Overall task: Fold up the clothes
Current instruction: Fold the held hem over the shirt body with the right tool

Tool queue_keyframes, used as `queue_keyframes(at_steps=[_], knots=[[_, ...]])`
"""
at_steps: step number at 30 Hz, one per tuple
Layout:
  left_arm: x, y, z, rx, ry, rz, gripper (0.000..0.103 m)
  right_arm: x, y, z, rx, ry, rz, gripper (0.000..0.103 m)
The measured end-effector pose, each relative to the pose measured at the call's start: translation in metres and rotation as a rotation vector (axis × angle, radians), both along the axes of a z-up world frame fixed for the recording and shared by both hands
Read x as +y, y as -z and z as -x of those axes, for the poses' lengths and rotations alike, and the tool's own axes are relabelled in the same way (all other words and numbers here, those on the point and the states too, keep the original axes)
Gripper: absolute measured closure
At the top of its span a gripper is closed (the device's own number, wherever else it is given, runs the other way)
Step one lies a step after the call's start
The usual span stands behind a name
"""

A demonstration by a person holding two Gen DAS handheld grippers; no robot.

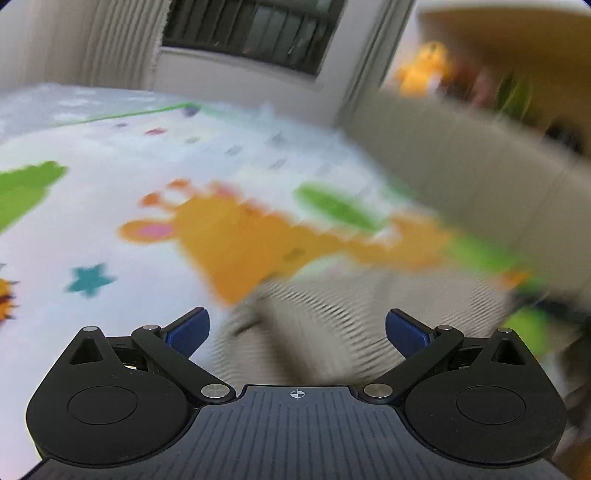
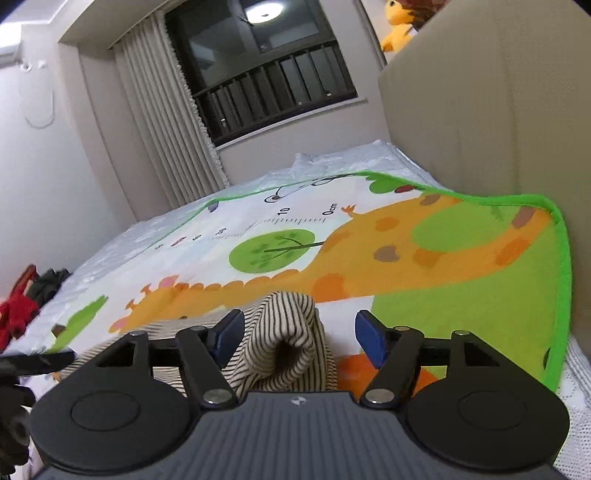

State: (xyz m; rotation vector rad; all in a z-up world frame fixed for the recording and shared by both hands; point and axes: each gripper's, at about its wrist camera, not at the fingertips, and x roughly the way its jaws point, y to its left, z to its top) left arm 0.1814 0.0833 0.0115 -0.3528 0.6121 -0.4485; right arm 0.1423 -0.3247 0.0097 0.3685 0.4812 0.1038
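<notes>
A cream garment with thin dark stripes (image 2: pixel 291 339) lies on the giraffe-print mat (image 2: pixel 258 254) on the bed. In the right wrist view a rolled sleeve end of it rises between the blue pads, nearer the left one. My right gripper (image 2: pixel 299 338) is open around that sleeve end and is not closed on it. The left wrist view is blurred by motion. There the striped garment (image 1: pixel 317 325) spreads ahead of my left gripper (image 1: pixel 297 332), which is open with nothing between its fingers.
A beige padded headboard (image 2: pixel 480 110) stands along the right of the bed. Red and dark clothes (image 2: pixel 26 299) lie at the bed's left edge. Curtains (image 2: pixel 162 110) and a dark window (image 2: pixel 269 66) are behind, and a yellow plush toy (image 2: pixel 397 29) sits above the headboard.
</notes>
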Motion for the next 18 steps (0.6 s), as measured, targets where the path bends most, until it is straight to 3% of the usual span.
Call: queue_keyframes(at_steps=[3,5,7,8,9,10,12,13,15,18], knots=[[-0.006,0.003,-0.024,0.115,0.036,0.150,0.000,0.001,0.008,-0.014,0.030,-0.008,-0.046,0.028],[-0.009,0.017,-0.036,0.204,0.010,0.163,0.000,0.005,0.019,-0.026,0.064,-0.012,-0.057,0.028],[-0.009,0.024,-0.035,0.227,0.005,0.160,0.000,0.009,0.032,-0.037,0.097,-0.022,-0.080,0.028],[-0.009,0.028,-0.034,0.235,0.004,0.159,0.000,0.012,0.037,-0.040,0.112,-0.030,-0.090,0.030],[-0.009,0.031,-0.033,0.243,0.002,0.157,0.002,0.014,0.041,-0.042,0.123,-0.038,-0.096,0.042],[-0.009,0.034,-0.031,0.252,0.001,0.155,0.004,0.018,0.044,-0.043,0.128,-0.042,-0.091,0.046],[-0.009,0.041,-0.029,0.268,-0.001,0.152,0.015,0.025,0.040,-0.037,0.109,-0.058,-0.066,0.069],[-0.009,0.044,-0.028,0.277,-0.003,0.151,0.018,0.028,0.036,-0.031,0.096,-0.066,-0.057,0.071],[-0.008,0.047,-0.024,0.284,0.002,0.157,0.041,0.032,0.026,-0.018,0.068,-0.078,-0.045,0.075],[-0.005,0.039,-0.011,0.252,0.017,0.158,0.052,0.033,0.010,0.010,0.031,-0.109,-0.066,0.079]])
